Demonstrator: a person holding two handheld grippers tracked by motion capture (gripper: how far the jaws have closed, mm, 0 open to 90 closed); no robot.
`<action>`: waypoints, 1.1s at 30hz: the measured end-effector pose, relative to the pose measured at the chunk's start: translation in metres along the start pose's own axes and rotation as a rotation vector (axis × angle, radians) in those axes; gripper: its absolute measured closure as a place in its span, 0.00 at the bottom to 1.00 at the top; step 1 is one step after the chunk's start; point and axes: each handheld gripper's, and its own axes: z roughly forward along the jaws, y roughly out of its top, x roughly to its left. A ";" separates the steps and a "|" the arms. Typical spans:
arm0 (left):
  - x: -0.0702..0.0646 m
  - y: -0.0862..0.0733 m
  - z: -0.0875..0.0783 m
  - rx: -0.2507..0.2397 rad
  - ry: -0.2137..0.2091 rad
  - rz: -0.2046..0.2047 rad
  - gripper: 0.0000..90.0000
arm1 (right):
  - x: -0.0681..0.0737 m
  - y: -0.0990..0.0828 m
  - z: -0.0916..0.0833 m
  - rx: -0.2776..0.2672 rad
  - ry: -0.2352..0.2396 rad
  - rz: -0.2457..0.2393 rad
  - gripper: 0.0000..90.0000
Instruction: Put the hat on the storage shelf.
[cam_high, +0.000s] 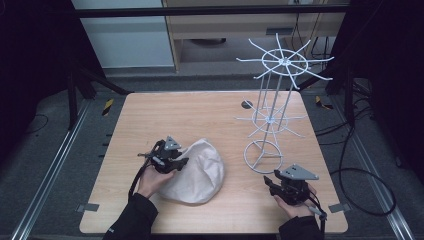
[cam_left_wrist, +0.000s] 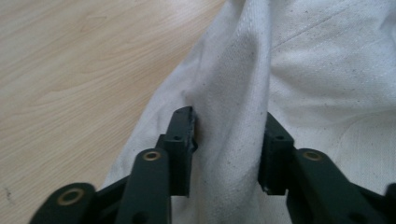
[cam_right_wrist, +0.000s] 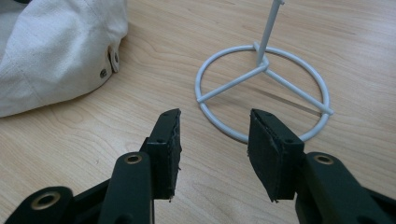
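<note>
Hand-held gripper (cam_left_wrist: 229, 149) on the left pinched a fold of white cloth hat (cam_left_wrist: 299, 70); right hand-held gripper (cam_right_wrist: 212, 154) hovered open near wire stand (cam_right_wrist: 264, 88).

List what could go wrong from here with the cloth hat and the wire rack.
1. The left gripper pinches only a raised fold of the white hat; the fabric may slip out when lifted.
2. The white wire rack is tall on a small ring base; a bump while hanging the hat could tip it.
3. The right gripper hangs open just before that base and could knock it if it advances.
</note>
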 end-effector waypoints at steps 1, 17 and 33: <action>0.001 0.000 0.000 0.004 -0.005 -0.004 0.77 | 0.000 0.000 0.000 0.001 -0.001 0.000 0.60; -0.002 -0.002 -0.022 -0.041 -0.037 -0.045 0.97 | -0.002 -0.003 0.003 0.016 0.004 0.005 0.60; -0.004 0.002 -0.068 -0.223 -0.055 -0.084 0.98 | -0.007 -0.004 0.000 -0.006 0.002 0.024 0.60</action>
